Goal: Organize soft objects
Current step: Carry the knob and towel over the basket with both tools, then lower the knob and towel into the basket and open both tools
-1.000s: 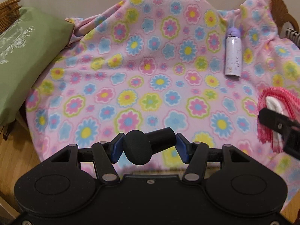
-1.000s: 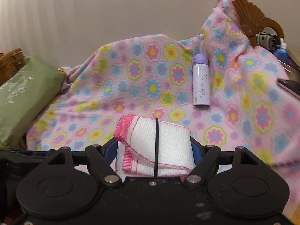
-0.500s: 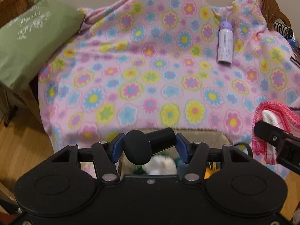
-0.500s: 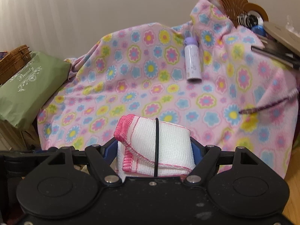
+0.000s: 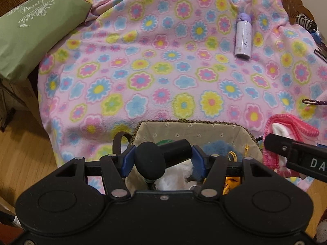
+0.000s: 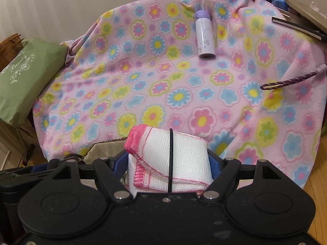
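My left gripper [image 5: 162, 158] is shut on a black object with a round head and a short cylinder handle [image 5: 161, 156], held crosswise between the blue pads. It hangs over a woven basket [image 5: 196, 127] with a beige floral lining that holds a white fluffy item [image 5: 173, 178], a blue fuzzy one [image 5: 218, 149] and other bits. My right gripper [image 6: 168, 162] is shut on a folded white cloth with pink trim [image 6: 169, 161], bound by a black band. That cloth [image 5: 290, 126] also shows at the right of the left wrist view, beside the basket.
A pink flowered blanket [image 5: 163, 61] covers the seat behind the basket. A lilac bottle [image 5: 243, 36] lies on it at the upper right. A green cushion [image 5: 30, 30] sits at the left. A purple cord loop [image 6: 286, 81], books [image 6: 302, 20] and wood floor [image 5: 22, 153] border it.
Both grippers have drawn back from the blanket and sunk; the lined basket has come into view under the left gripper. Each grip is unchanged.
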A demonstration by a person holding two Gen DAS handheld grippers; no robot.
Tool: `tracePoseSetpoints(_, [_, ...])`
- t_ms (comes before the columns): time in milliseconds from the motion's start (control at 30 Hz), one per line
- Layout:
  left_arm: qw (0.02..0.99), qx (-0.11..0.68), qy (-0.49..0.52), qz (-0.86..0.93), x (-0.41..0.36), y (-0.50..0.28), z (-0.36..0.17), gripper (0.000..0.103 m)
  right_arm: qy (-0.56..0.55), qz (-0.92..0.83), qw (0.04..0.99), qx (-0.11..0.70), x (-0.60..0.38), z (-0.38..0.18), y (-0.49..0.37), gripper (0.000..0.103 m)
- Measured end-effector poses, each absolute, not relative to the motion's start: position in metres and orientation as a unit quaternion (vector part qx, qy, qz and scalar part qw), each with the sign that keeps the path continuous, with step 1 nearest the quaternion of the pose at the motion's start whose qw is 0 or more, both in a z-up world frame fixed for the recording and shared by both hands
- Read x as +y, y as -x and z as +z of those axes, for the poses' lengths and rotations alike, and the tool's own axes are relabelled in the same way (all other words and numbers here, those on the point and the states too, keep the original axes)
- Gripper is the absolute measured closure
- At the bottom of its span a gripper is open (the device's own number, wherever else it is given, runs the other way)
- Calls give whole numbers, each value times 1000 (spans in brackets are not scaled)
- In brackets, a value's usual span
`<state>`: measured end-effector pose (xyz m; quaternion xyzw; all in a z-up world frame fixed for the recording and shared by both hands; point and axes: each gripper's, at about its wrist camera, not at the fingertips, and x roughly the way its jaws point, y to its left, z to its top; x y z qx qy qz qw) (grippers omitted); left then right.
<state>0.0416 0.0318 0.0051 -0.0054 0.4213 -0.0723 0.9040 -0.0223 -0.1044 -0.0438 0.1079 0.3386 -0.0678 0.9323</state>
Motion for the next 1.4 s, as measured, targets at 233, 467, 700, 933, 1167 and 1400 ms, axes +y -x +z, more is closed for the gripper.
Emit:
tracePoseSetpoints(233, [904,421,-9,-76,26,-56,4,48,-104,-66,934,334,-106,-35,7,27])
tracePoseSetpoints(467, [895,439,4,-83,28,-66,6,47,-113,-63,931,341,-108,-29,-5,27])
tracePoseSetpoints(700, [894,441,3,-81,28,-66,6,41,-111,-61,929,348,-105,-32,-9,25])
tracePoseSetpoints(933, [894,441,5,-76,31,-67,6,34,-107,-59,931,343,-105,-31,-8,22])
tracePoseSetpoints(1167, [897,436,2,-67,32,-63,7,34,-106,-70,933,337,-107,-30,-2,22])
tracePoseSetpoints(1400, [902,428,-2,-56,31,-58,9,34,-86,-89,933,337,-107,-34,4,20])
